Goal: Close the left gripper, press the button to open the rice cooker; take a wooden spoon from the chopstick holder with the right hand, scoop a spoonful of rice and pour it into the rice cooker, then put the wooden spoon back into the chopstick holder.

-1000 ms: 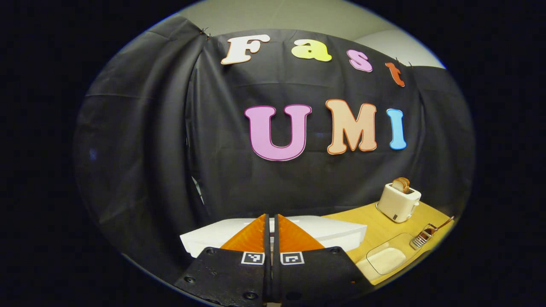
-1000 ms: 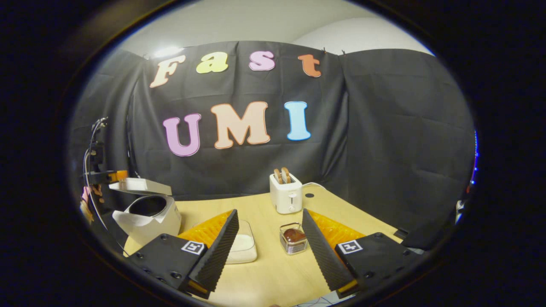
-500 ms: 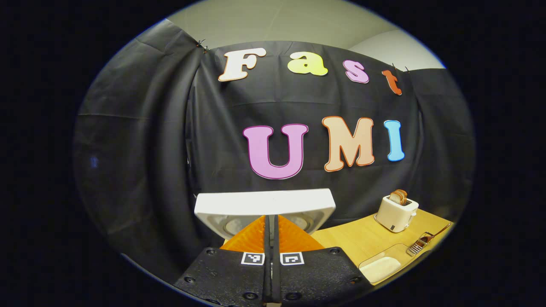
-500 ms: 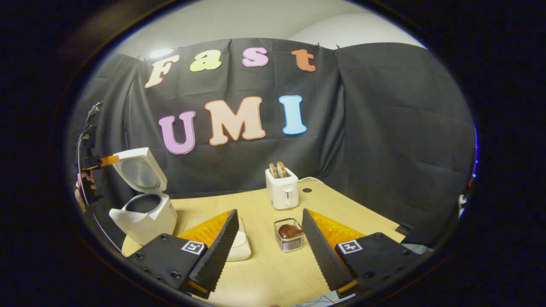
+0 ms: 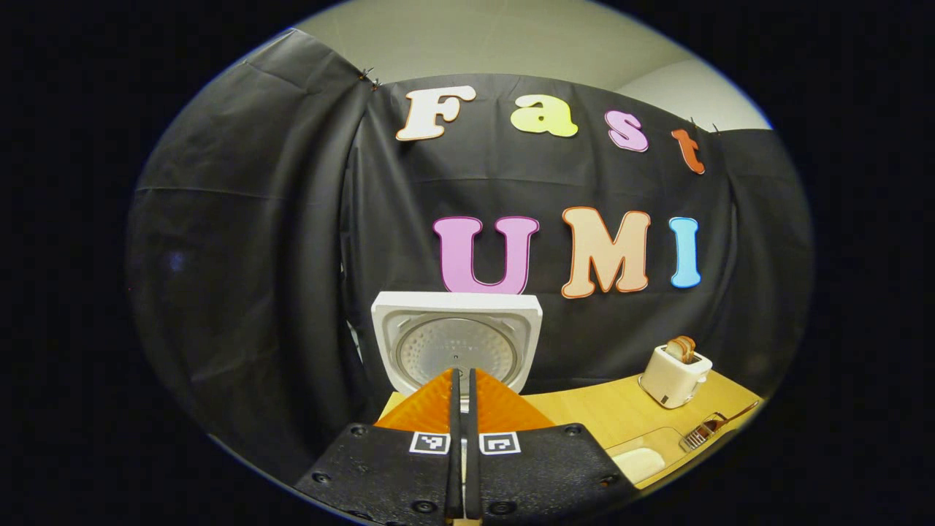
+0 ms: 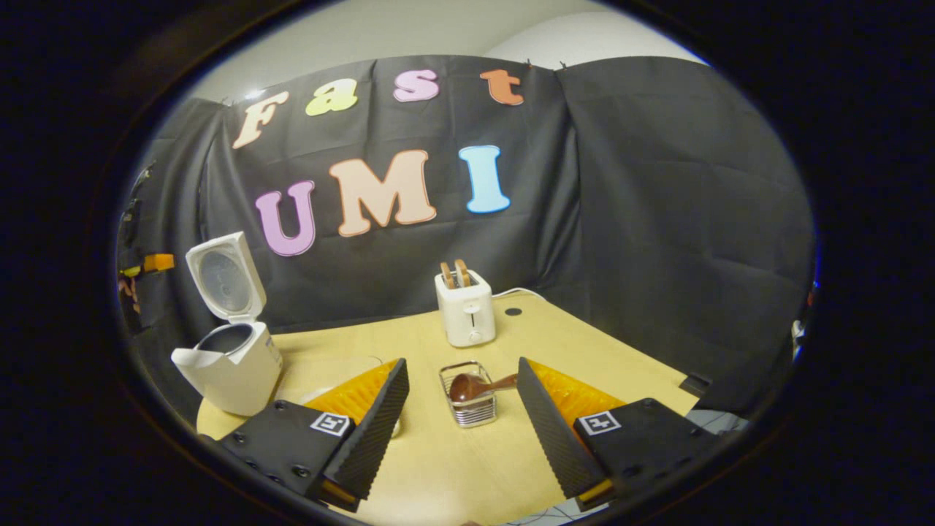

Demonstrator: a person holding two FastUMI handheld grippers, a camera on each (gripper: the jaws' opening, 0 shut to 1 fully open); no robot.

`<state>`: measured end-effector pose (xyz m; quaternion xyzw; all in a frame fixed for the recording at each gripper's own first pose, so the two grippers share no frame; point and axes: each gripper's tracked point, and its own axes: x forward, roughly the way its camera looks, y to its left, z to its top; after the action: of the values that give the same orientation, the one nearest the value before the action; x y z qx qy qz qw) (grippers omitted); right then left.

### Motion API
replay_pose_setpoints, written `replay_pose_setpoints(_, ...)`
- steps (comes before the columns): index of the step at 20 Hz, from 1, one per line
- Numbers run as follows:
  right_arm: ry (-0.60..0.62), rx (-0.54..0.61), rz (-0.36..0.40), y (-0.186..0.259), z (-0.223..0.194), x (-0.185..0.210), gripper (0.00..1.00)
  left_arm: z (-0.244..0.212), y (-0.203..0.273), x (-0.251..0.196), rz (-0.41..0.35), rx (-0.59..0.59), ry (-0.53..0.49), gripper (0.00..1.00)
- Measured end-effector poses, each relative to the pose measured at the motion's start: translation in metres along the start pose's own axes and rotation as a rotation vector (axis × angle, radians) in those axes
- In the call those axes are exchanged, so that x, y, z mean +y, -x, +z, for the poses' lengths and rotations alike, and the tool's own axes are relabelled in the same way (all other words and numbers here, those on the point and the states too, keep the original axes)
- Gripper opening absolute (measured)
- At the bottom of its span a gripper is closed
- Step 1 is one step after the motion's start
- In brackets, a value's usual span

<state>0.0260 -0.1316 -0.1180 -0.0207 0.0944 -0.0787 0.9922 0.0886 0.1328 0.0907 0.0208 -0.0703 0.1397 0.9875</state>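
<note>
The white rice cooker (image 6: 230, 365) stands at the table's left with its lid (image 6: 223, 277) swung upright and the pot open. In the left gripper view that lid (image 5: 456, 343) faces me, just beyond my shut left gripper (image 5: 462, 374), which holds nothing. A wire chopstick holder (image 6: 471, 409) sits mid-table with the wooden spoon (image 6: 467, 386) lying in it, handle to the right. My right gripper (image 6: 462, 365) is open and empty, its fingers either side of the holder but short of it. The glass dish of rice (image 5: 635, 462) lies between cooker and holder.
A white toaster (image 6: 465, 310) with two slices stands behind the holder, near the back wall. The wooden table (image 6: 453, 467) has bare room in front of the holder. The left gripper's tip (image 6: 157, 263) shows at the far left, behind the cooker lid.
The cooker lid has swung from nearly flat up to fully upright. The left gripper has drawn back from it, staying shut. The right gripper has shifted so the holder sits more centrally between its fingers.
</note>
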Motion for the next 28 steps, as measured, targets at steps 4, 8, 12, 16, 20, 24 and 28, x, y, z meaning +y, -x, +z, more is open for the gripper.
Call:
replay_pose_setpoints(4,-0.013,0.036,0.030,-0.022,-0.028,-0.014,0.94,-0.002,0.021,-0.007,0.023,0.008,0.016,0.19)
replay_pose_setpoints(8,-0.007,0.049,0.055,-0.046,-0.049,-0.021,0.94,-0.008,0.039,0.001,0.090,0.022,0.009,0.84)
replay_pose_setpoints(12,-0.041,0.061,0.064,-0.075,-0.075,-0.033,0.97,-0.012,0.057,0.008,0.160,0.024,0.012,0.92)
replay_pose_setpoints(16,-0.089,0.083,0.085,-0.105,-0.103,-0.037,0.94,-0.017,0.076,0.014,0.235,0.030,-0.002,0.95)
replay_pose_setpoints(20,-0.135,0.064,0.115,-0.128,-0.113,-0.035,0.96,-0.022,0.086,0.013,0.289,0.037,-0.009,0.95)
replay_pose_setpoints(24,-0.172,0.027,0.132,-0.149,-0.108,-0.029,0.84,-0.026,0.090,0.007,0.315,0.043,0.012,0.94)
replay_pose_setpoints(28,-0.199,-0.006,0.152,-0.165,-0.098,-0.026,0.60,-0.032,0.093,0.001,0.334,0.051,0.018,0.93)
